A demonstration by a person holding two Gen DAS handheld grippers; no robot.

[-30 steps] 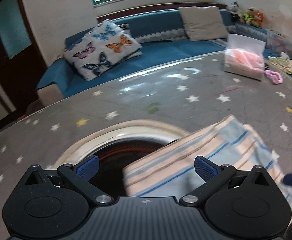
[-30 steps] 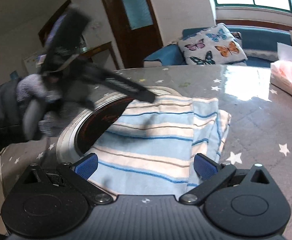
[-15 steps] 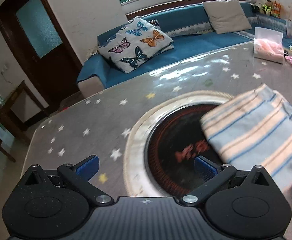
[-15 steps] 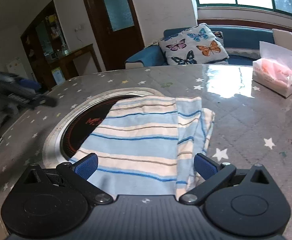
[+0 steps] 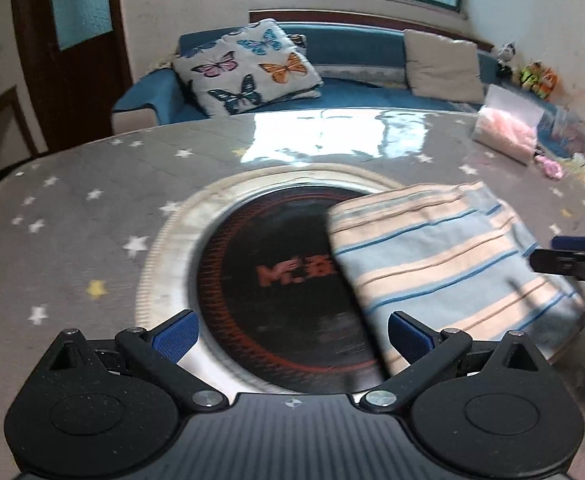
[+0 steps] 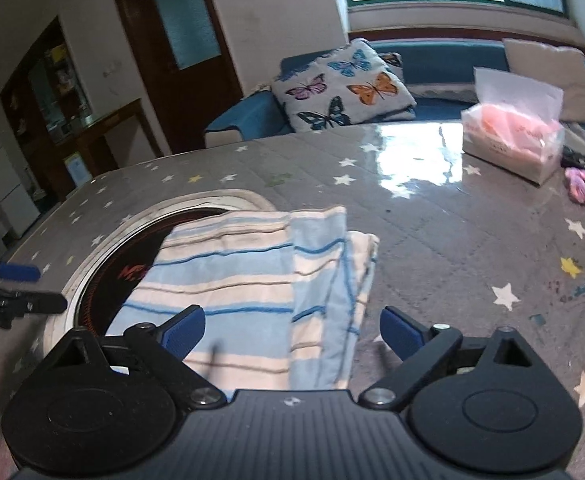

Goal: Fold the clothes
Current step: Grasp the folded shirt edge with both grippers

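Here, the big grey table with little white stars lies under both grippers, and the round black cooker plate with red rings set into it is right ahead of the left gripper. The blue and cream striped cloth lies on the table, already folded into a thick flat stack, partly over the plate. It sits just ahead of the right gripper and off to the right of the left gripper. I think the folding is almost done, or done. The next move might be one more fold or a neat pat, and that needs a grip on a cloth edge. The left gripper is spread wide and holds nothing, and its right finger is just beside the cloth edge. The right gripper is spread wide too, empty, above the near end of the cloth.
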